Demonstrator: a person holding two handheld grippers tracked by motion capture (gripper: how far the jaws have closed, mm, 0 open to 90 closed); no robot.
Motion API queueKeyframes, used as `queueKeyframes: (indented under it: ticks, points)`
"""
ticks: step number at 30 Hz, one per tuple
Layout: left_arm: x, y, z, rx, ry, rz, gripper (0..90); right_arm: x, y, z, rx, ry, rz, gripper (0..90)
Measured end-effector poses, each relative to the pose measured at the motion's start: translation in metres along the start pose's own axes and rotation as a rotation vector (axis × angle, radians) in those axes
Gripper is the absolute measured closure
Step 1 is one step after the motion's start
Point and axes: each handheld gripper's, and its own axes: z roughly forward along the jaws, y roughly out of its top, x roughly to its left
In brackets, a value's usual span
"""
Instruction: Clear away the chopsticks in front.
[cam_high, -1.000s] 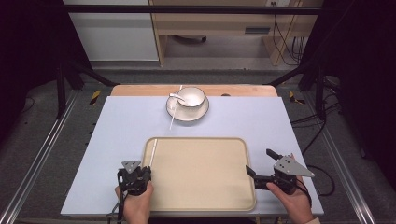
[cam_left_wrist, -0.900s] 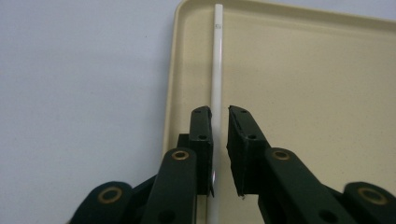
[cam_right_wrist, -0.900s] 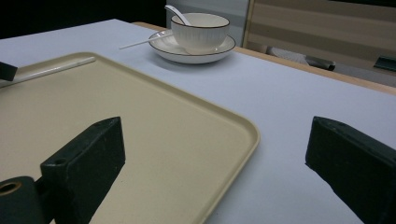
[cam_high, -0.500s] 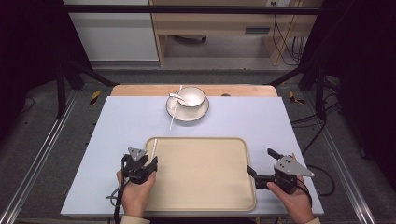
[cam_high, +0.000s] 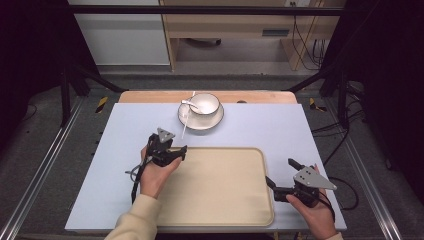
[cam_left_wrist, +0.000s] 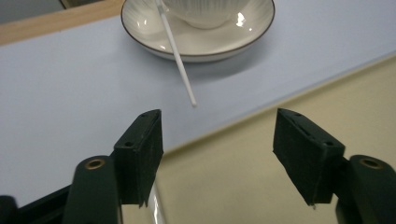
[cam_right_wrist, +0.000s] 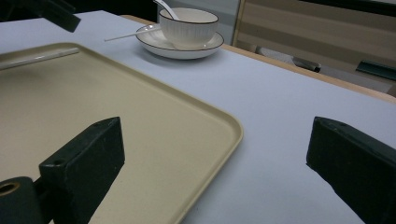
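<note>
The left gripper (cam_high: 172, 150), jaws just opening with nothing between them, hovers over the tray's (cam_high: 220, 200) far left corner, near the saucer (cam_high: 201, 119) with its bowl (cam_high: 205, 103) and spoon (cam_high: 187, 104). The right gripper (cam_high: 280, 177) sits open and empty beside the tray. Nothing is loaded yet.

Empty beige tray (cam_high: 220, 190), flat, table-front

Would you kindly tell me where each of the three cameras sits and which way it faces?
High view: above the near side, looking forward and down on tray, both hands, left gripper, right gripper.
Left gripper view: between its open jaws, toward saucer and stick.
Right gripper view: between open jaws, across tray toward bowl.
All share tray and saucer.
</note>
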Motion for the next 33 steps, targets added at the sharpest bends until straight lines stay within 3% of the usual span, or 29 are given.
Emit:
queueKeyframes:
  ticks: [4, 10, 17, 20, 22, 26, 33]
  points:
    - [0.012, 0.019, 0.014, -0.012, -0.029, 0.013, 23.7, -0.001, 0.0, 0.0, 0.002, -0.005, -0.001, 4.3]
    - [0.026, 0.044, 0.025, -0.065, -0.048, -0.022, 23.6, -0.002, -0.001, 0.0, 0.004, -0.008, -0.002, 4.4]
    - [0.036, 0.061, 0.049, -0.047, -0.076, -0.008, 23.3, 0.0, -0.001, 0.002, 0.006, 0.001, -0.006, 4.6]
    - [0.037, 0.066, 0.059, -0.047, -0.075, 0.006, 27.4, 0.001, 0.0, 0.003, 0.006, 0.008, -0.009, 4.7]
    - [0.036, 0.067, 0.066, -0.017, -0.07, 0.016, 30.1, 0.002, 0.0, 0.003, 0.006, 0.01, -0.011, 4.7]
    - [0.033, 0.067, 0.072, 0.011, -0.025, 0.06, 37.0, 0.002, 0.001, 0.001, 0.001, 0.004, -0.012, 4.9]
    - [0.034, 0.061, 0.091, 0.059, 0.008, 0.047, 48.4, 0.0, 0.001, 0.0, -0.004, 0.004, -0.005, 5.0]
